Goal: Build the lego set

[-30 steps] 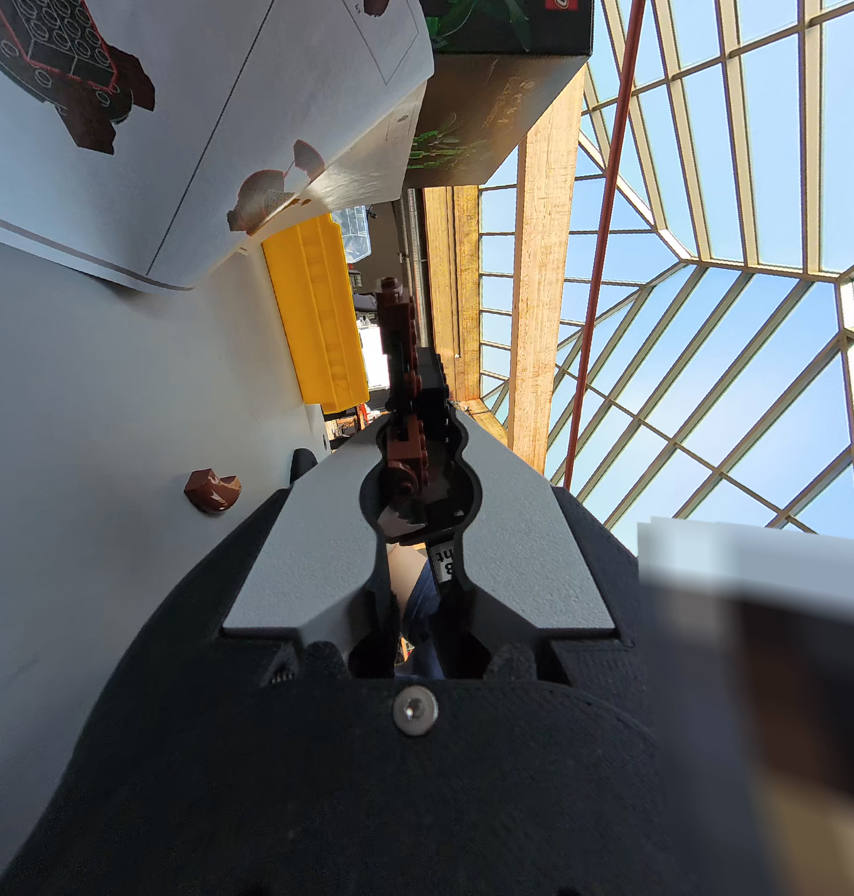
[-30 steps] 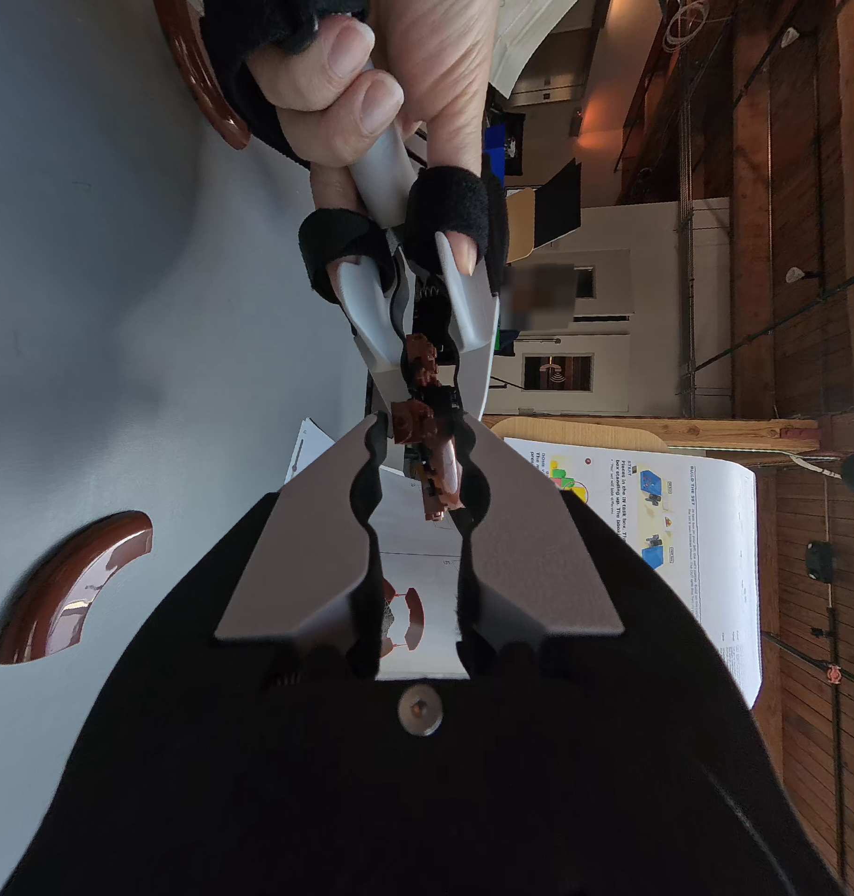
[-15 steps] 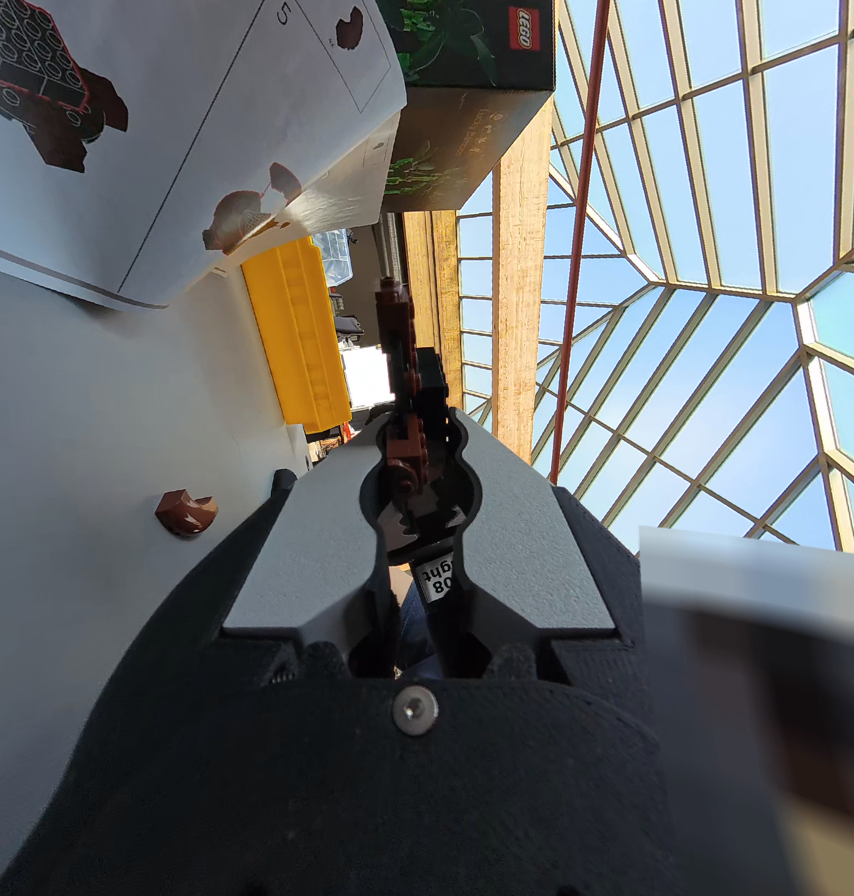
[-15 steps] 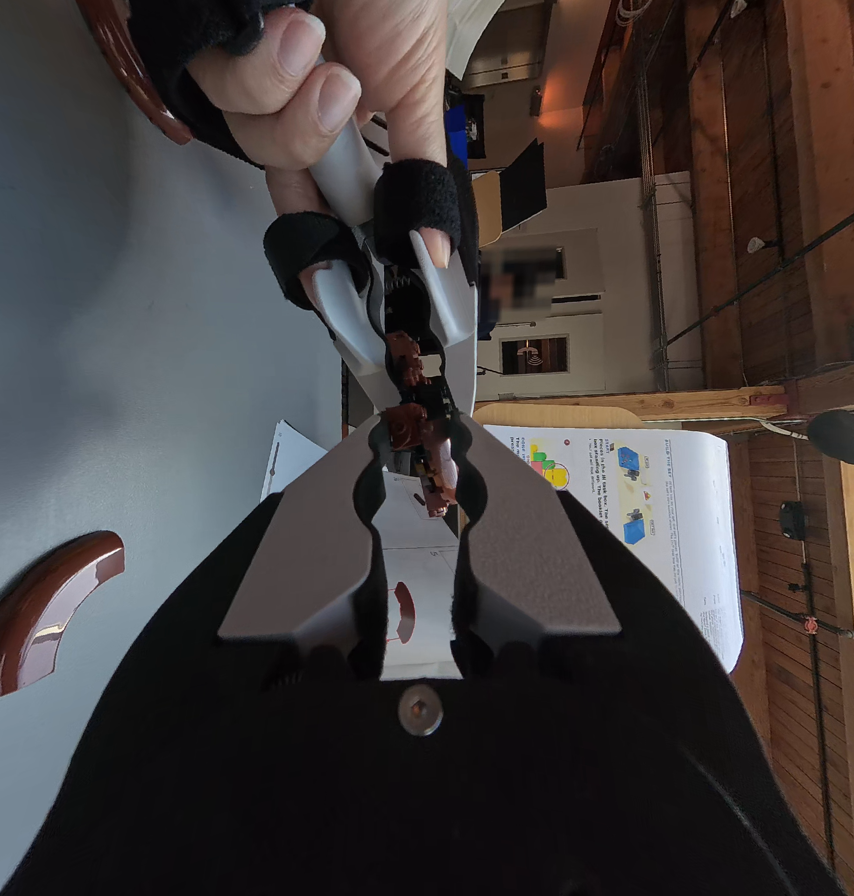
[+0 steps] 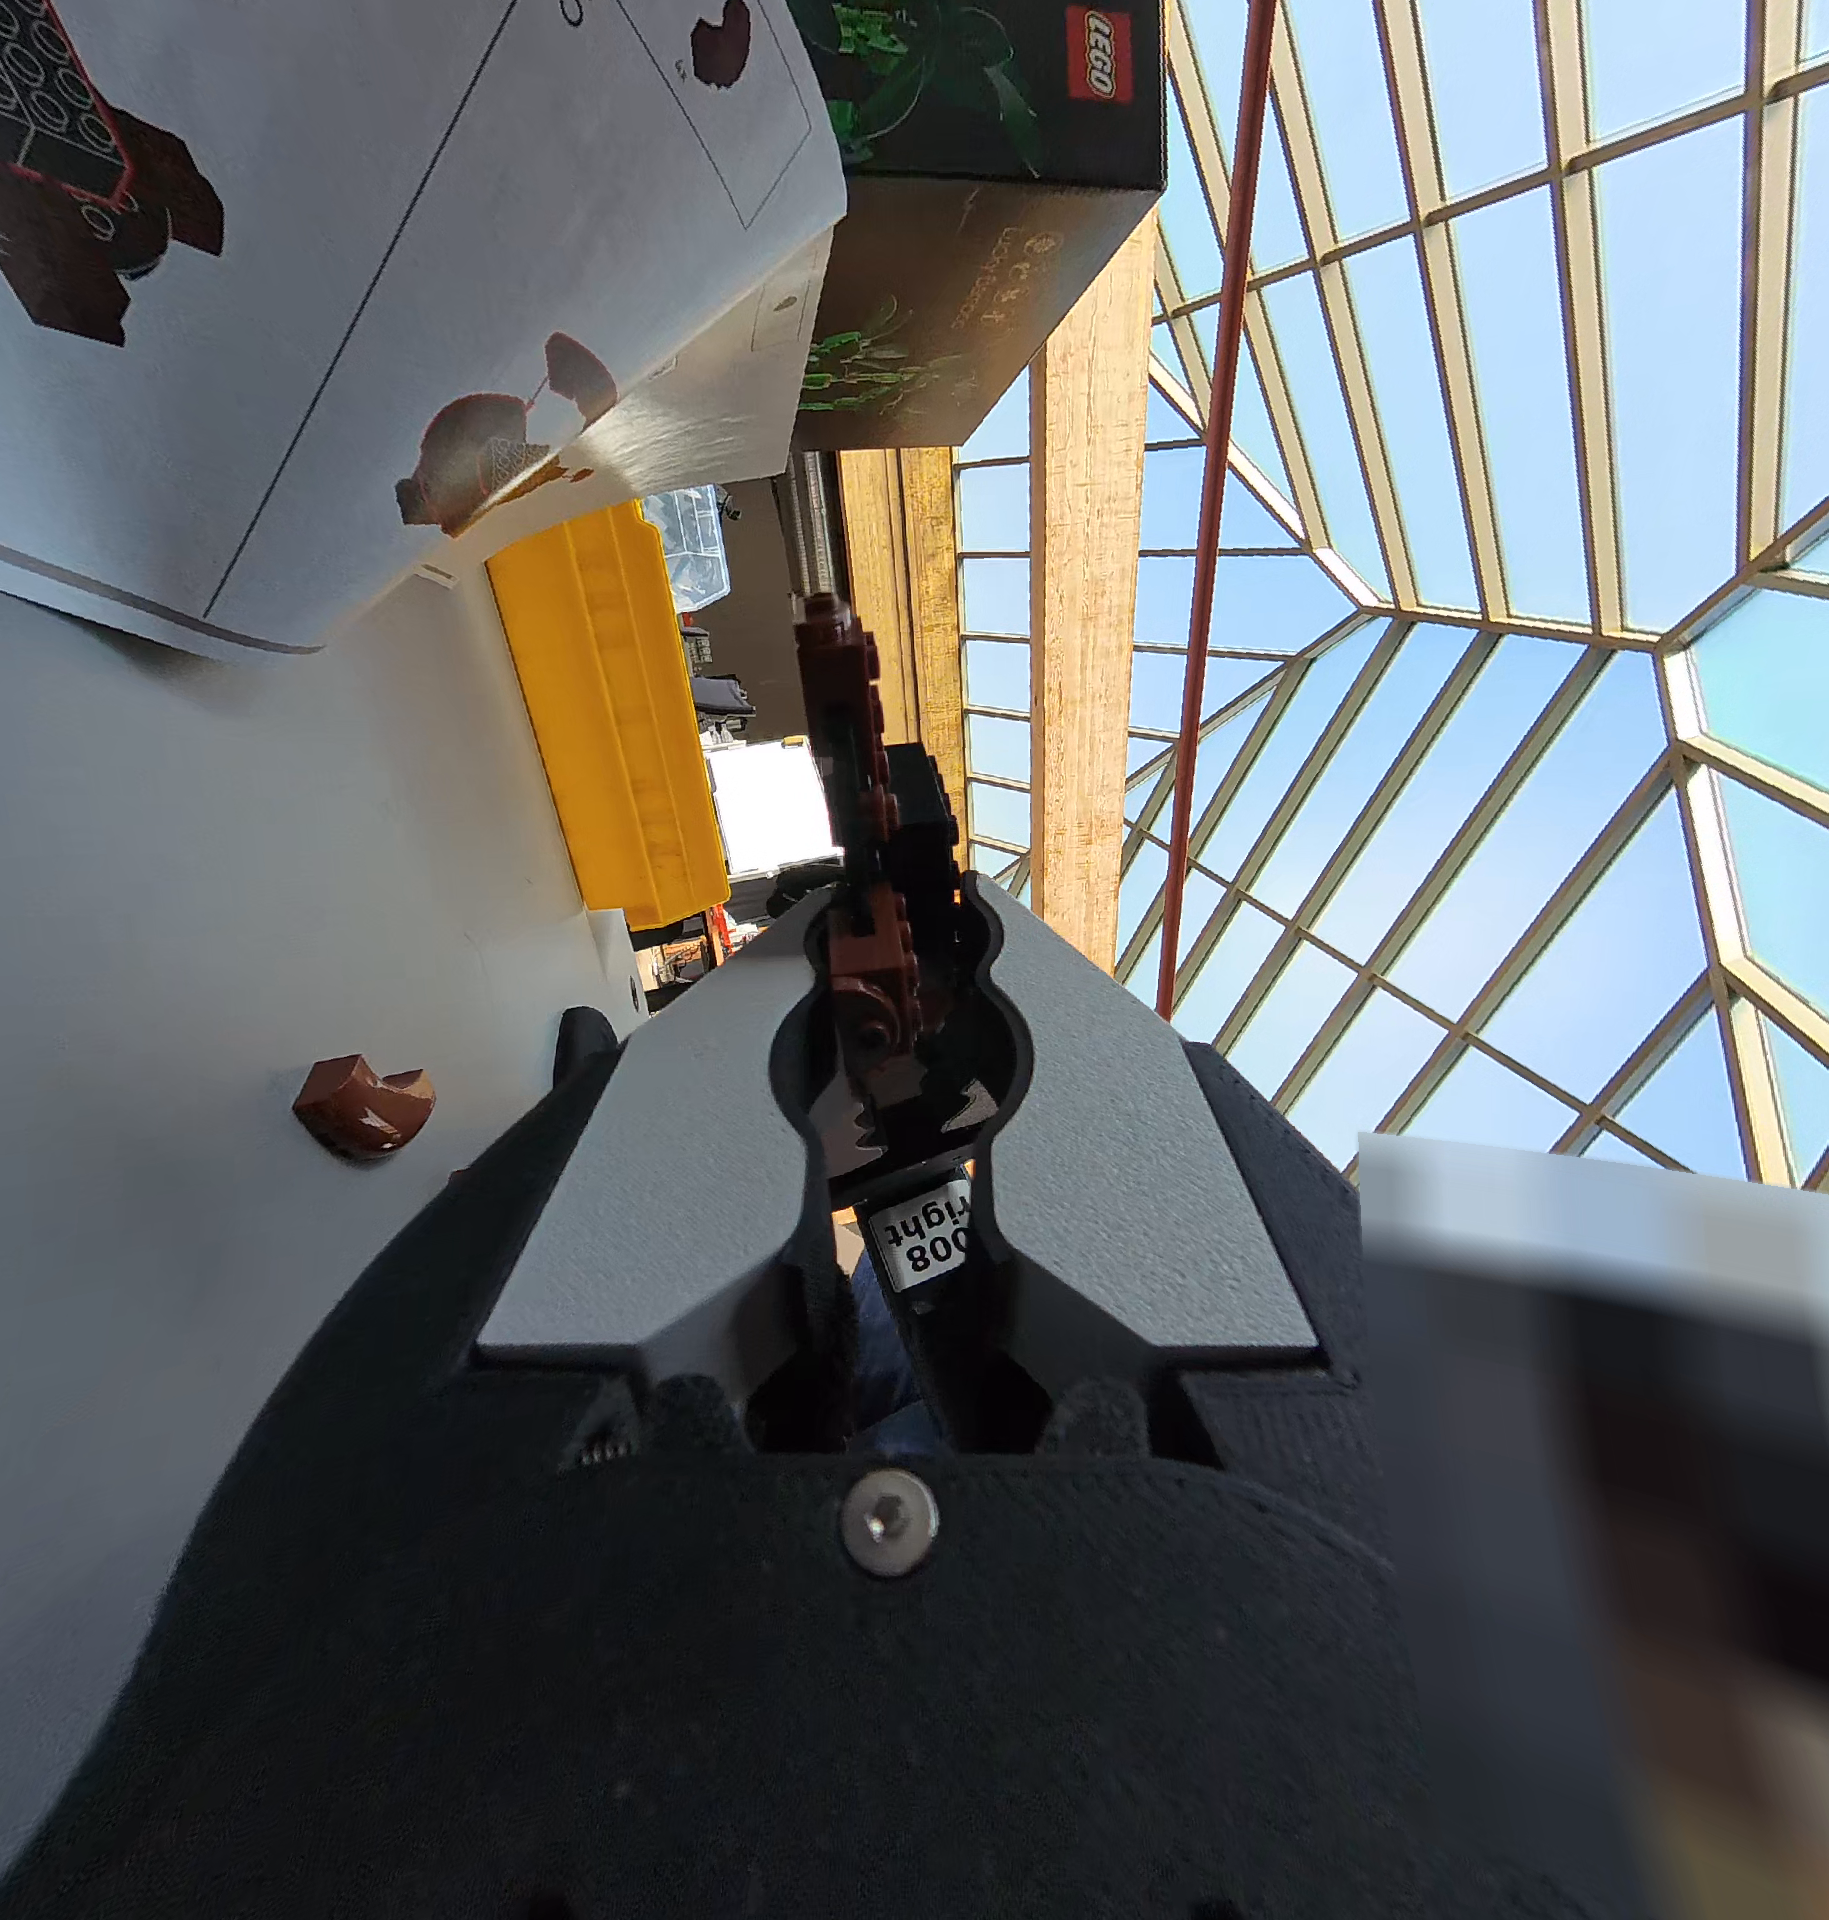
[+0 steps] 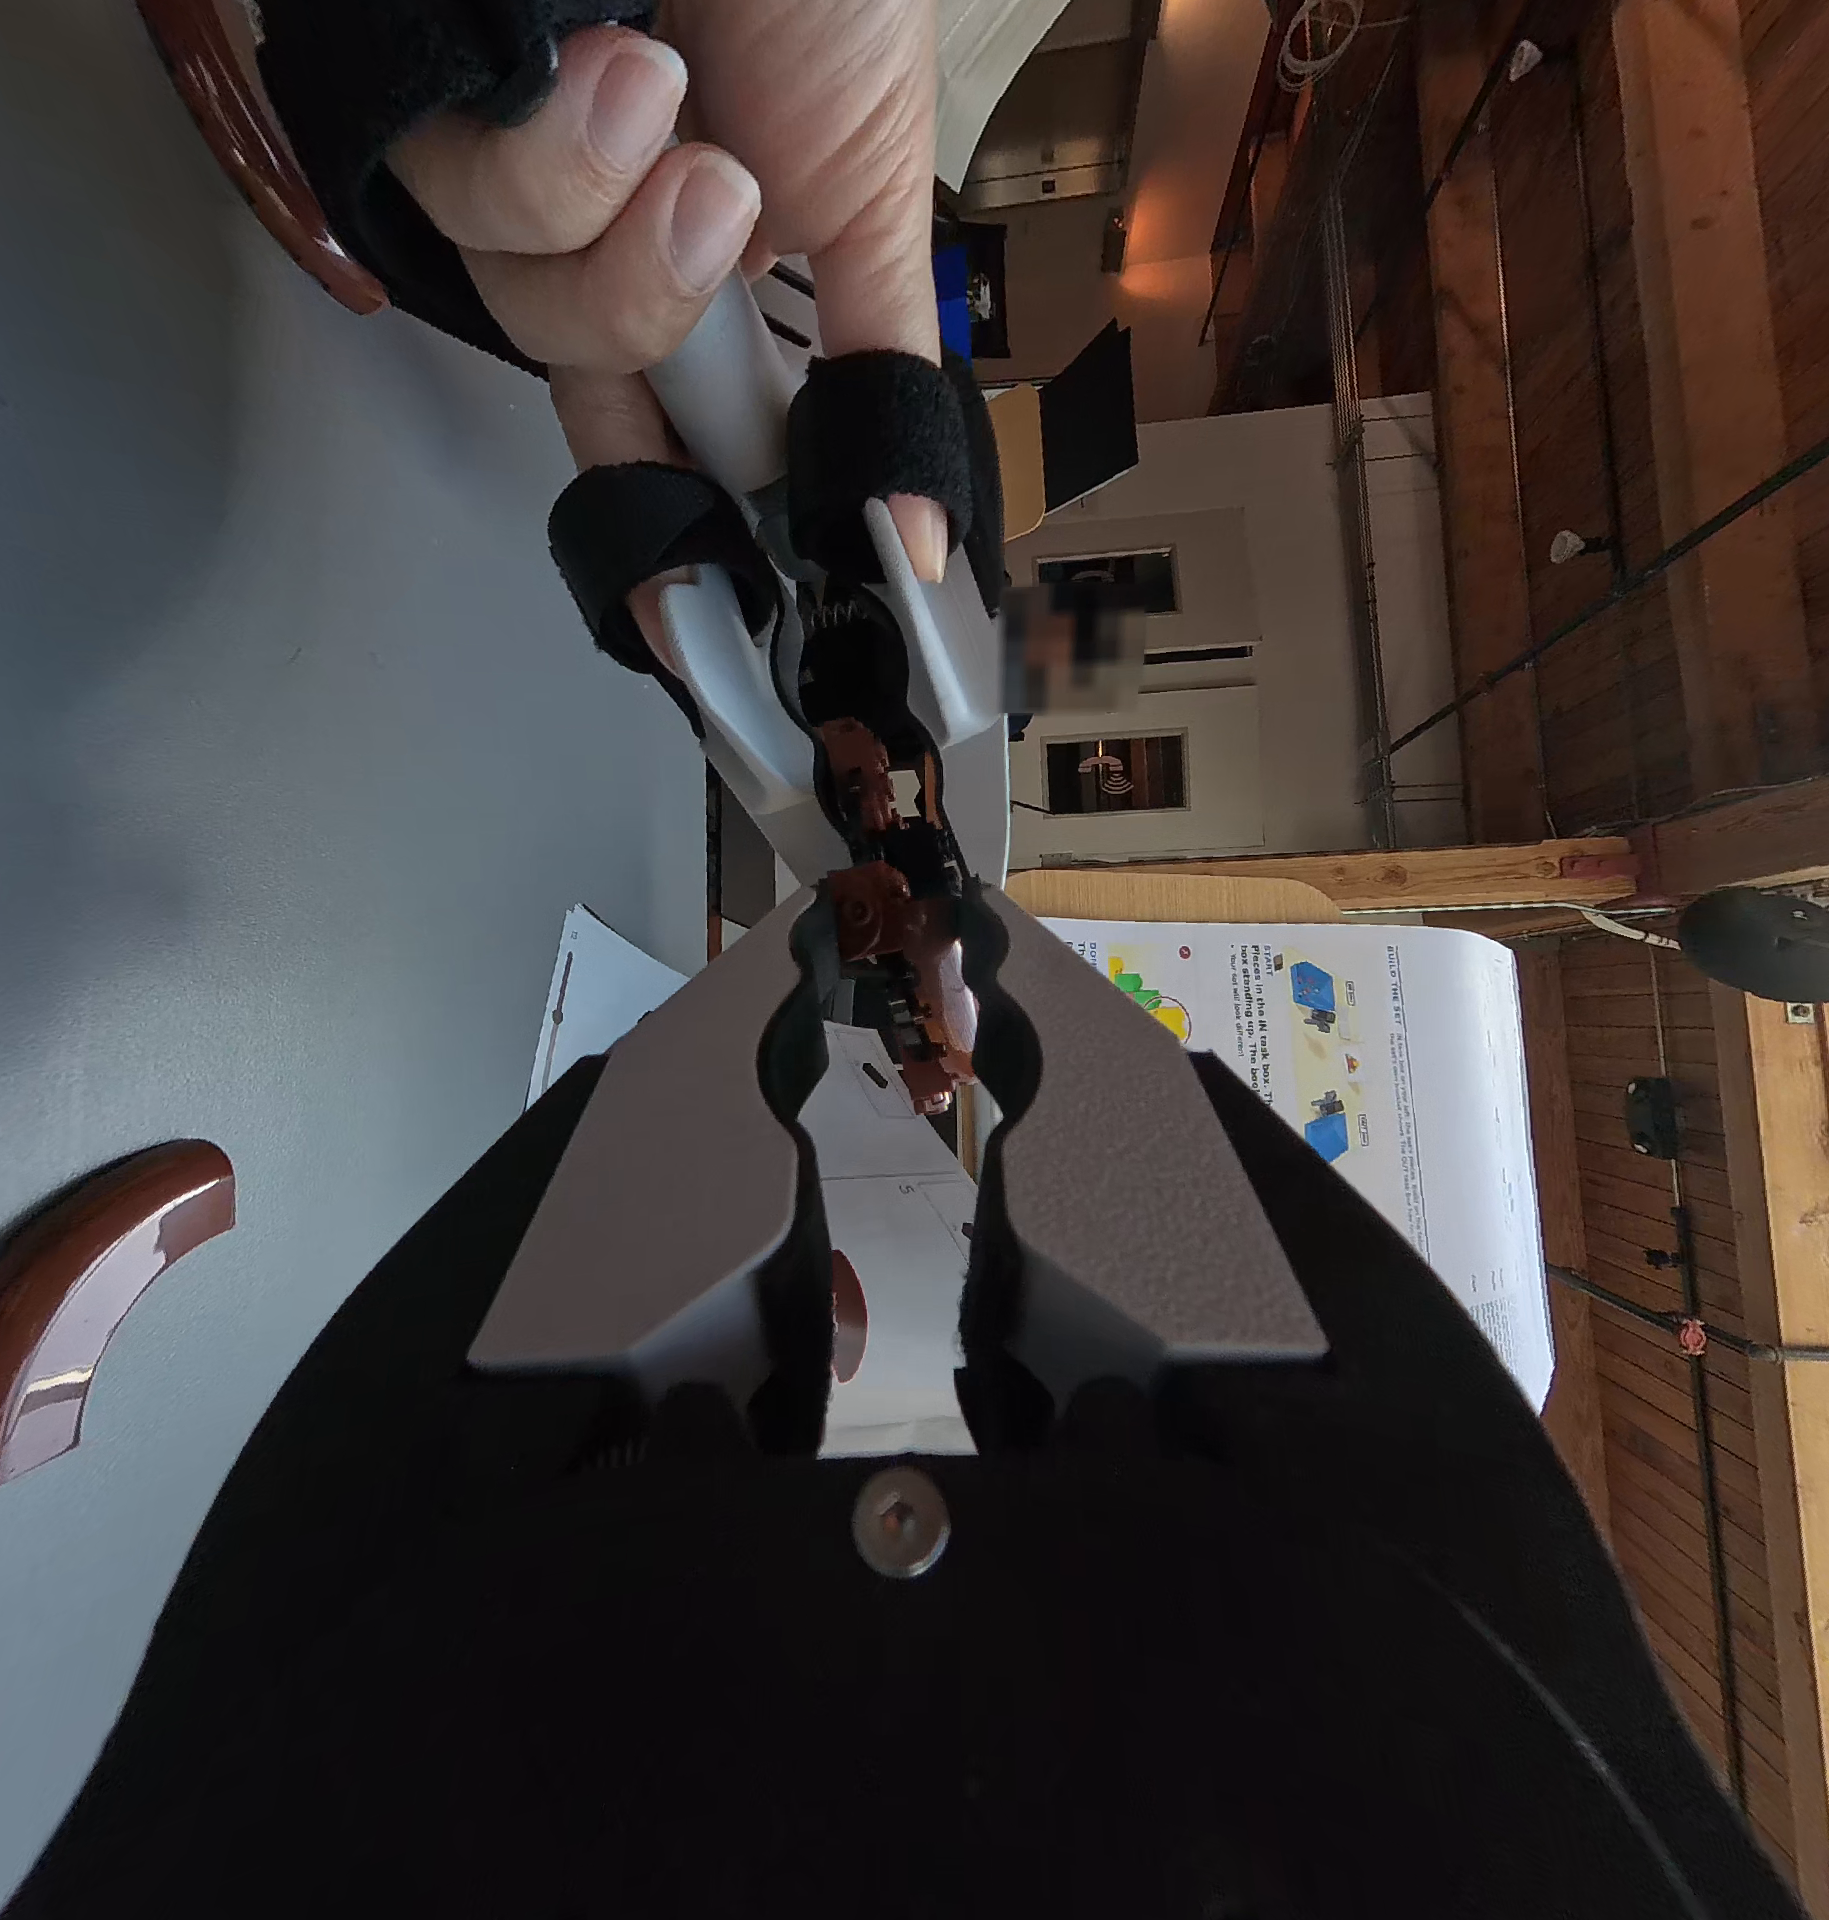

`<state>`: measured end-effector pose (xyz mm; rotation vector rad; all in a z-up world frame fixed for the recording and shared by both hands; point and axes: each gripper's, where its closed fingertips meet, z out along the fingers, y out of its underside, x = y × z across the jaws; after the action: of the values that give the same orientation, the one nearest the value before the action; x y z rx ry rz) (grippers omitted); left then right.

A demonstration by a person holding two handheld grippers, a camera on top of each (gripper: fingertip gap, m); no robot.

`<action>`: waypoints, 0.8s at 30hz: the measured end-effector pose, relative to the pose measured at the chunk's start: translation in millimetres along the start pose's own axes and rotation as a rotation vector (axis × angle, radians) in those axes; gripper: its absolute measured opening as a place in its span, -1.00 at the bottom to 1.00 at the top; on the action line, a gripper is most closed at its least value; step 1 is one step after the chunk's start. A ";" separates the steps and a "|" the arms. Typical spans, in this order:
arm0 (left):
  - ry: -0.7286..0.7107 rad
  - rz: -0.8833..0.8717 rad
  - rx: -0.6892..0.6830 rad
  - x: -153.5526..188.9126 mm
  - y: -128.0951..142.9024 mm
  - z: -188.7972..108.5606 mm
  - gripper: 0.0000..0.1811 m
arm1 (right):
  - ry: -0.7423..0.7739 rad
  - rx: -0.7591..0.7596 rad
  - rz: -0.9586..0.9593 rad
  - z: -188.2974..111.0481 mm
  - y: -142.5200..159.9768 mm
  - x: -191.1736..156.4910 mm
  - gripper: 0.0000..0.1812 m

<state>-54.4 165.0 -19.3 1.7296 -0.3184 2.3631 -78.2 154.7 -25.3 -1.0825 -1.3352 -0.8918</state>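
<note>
- curved brown piece [image 6: 68,1288] by the right gripper: glossy smooth plastic
- gripper fingers [image 6: 661,1174]: matt grainy grey
- instruction booklet [image 5: 370,260]: smooth paper
- yellow bin [image 5: 609,707]: ribbed plastic

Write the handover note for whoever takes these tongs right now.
Left tongs: shut on the brown-and-black lego assembly, held up off the table.
Right tongs: closed on the same assembly from the opposite end, tip to tip with the left.
On the table: a small brown curved piece, two glossy brown arch pieces, the open instruction booklet, a yellow bin and the set's box.
Done: a partial assembly is built.
Left: the loose brown pieces are not yet attached; check the booklet.
</note>
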 end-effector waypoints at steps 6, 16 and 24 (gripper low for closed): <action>0.019 -0.001 0.008 1.4 -1.8 -0.8 -0.81 | -0.007 0.018 0.031 1.4 0.5 0.5 -0.73; 0.039 -0.003 0.017 3.3 -7.7 -10.0 -0.81 | -0.022 0.068 0.082 -3.2 -3.4 7.1 -0.55; -0.013 0.223 -0.094 24.2 -1.6 -21.8 -0.81 | -0.343 0.193 0.918 -18.7 30.5 29.9 -0.39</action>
<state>-81.0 173.5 -2.5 1.7477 -0.6451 2.4415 -41.6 148.4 2.9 -1.5309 -0.9783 0.1031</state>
